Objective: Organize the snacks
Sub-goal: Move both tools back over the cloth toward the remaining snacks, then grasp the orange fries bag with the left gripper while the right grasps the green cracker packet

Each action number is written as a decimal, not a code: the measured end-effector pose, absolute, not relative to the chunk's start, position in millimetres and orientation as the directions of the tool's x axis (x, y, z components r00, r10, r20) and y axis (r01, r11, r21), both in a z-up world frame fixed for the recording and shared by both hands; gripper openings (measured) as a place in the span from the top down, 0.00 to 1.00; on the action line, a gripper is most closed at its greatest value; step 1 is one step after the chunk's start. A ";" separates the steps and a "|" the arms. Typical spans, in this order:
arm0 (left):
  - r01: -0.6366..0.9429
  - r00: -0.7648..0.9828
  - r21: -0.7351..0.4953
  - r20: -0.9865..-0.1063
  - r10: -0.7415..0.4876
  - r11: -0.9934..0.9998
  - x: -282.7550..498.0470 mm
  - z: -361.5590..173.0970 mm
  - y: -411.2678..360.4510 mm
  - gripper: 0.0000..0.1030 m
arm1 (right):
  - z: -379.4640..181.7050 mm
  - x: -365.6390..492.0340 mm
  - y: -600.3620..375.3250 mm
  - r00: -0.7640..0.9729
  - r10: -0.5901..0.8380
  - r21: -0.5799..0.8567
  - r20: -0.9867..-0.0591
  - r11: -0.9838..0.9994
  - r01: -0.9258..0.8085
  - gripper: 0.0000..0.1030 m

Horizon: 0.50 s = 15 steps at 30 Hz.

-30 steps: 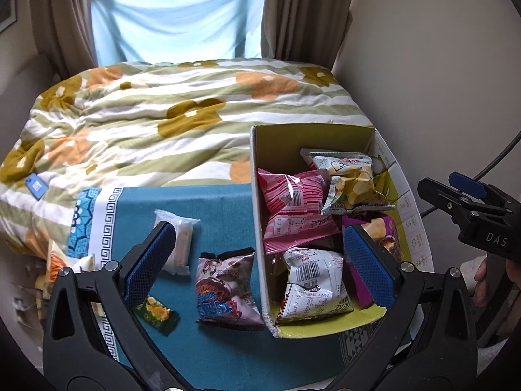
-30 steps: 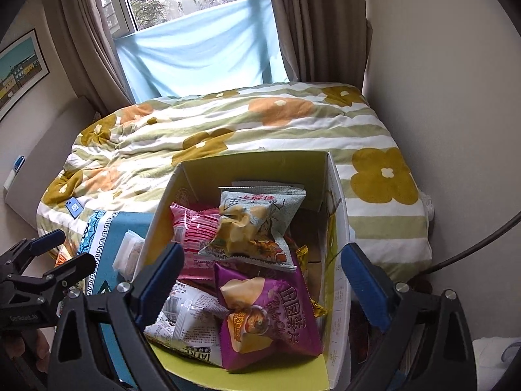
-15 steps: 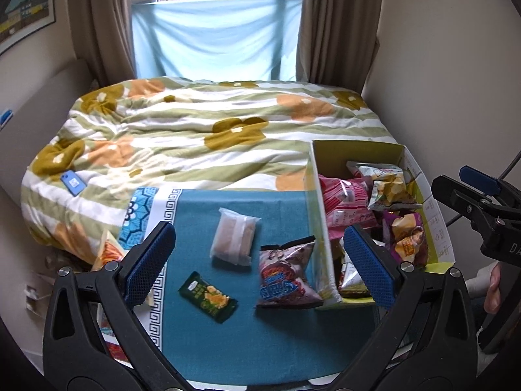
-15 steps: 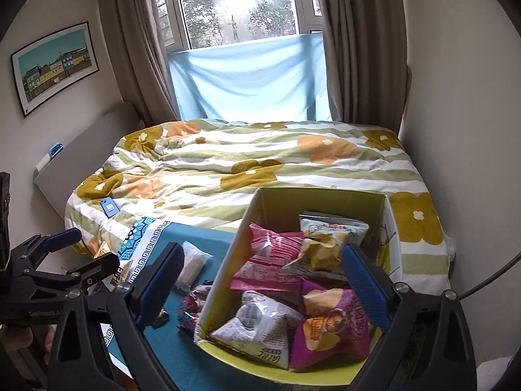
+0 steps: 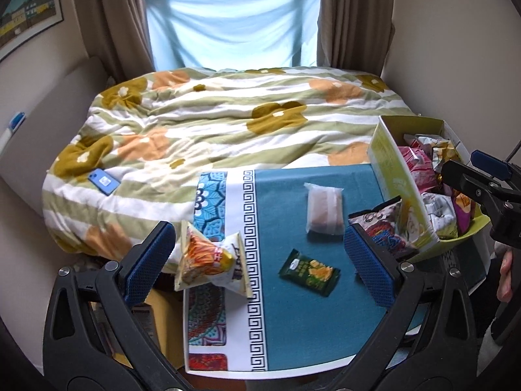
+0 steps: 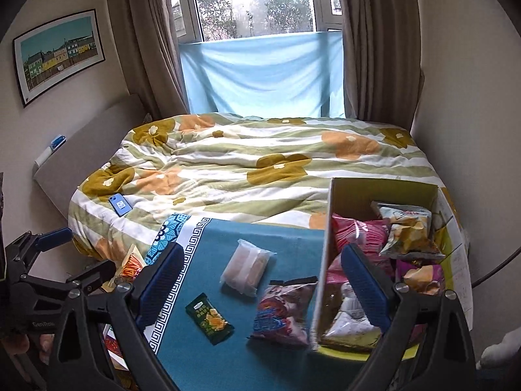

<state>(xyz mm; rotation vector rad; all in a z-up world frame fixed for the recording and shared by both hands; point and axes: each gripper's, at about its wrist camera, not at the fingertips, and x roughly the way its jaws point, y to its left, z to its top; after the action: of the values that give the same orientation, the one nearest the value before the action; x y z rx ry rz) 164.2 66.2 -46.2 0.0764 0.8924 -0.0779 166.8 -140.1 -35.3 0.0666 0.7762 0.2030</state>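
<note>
**Left-wrist view: loose snacks ahead, box off to the right**

Left-wrist view is showing me my left gripper (image 5: pixel 260 260) hanging with its jaws spread wide and nothing between them. My right gripper (image 6: pixel 265 288) is likewise spread and carrying nothing.

I am judging the next pick from where the loose packs are lying. The green pack (image 5: pixel 309 272) is sitting on the teal cloth (image 5: pixel 293 325) almost dead centre between my left pads, long axis running diagonally from upper left to lower right. The clear pack (image 5: pixel 324 210) is lying further ahead, long axis pointing away from me. The orange bag (image 5: pixel 208 260) is perching at the cloth's left edge, just beside my left pad. The red bag (image 6: pixel 283 309) is leaning against the box (image 6: pixel 325 260), nearer my right hand.

The box is holding several bags already, so I am guessing the job is perhaps half done.

Writing: "GenRobot", I think, is showing on the left gripper body in the right-wrist view. Pack lettering is too blurred to read.
</note>
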 end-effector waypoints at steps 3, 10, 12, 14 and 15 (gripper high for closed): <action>0.125 0.596 0.016 -0.800 -0.062 0.992 167.2 -59.1 98.7 0.01 | -43.2 161.6 -113.6 0.693 0.210 0.154 -0.690 0.978 -0.143 0.07; 0.180 0.514 -0.023 -0.850 -0.114 0.983 186.4 -103.5 154.9 0.01 | -79.2 152.5 -69.0 0.668 0.172 0.175 -0.724 0.982 -0.063 0.07; 0.203 0.484 -0.041 -0.864 -0.137 0.978 193.8 -120.0 163.0 0.01 | -90.7 150.0 -60.7 0.663 0.164 0.184 -0.730 0.982 -0.041 0.07; 0.222 0.452 -0.059 -0.878 -0.157 0.973 201.6 -138.2 166.6 0.01 | -103.2 148.6 -52.6 0.655 0.158 0.185 -0.739 0.982 -0.027 0.07; 0.230 0.435 -0.068 -0.885 -0.165 0.971 205.4 -147.3 167.5 0.01 | -110.3 148.8 -49.1 0.647 0.150 0.181 -0.747 0.983 -0.019 0.07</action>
<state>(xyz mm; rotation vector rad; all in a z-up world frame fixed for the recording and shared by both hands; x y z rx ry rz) 205.4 167.5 -147.3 0.0659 1.0931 -0.2461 148.8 -49.1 -110.3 0.1627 0.8627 0.0969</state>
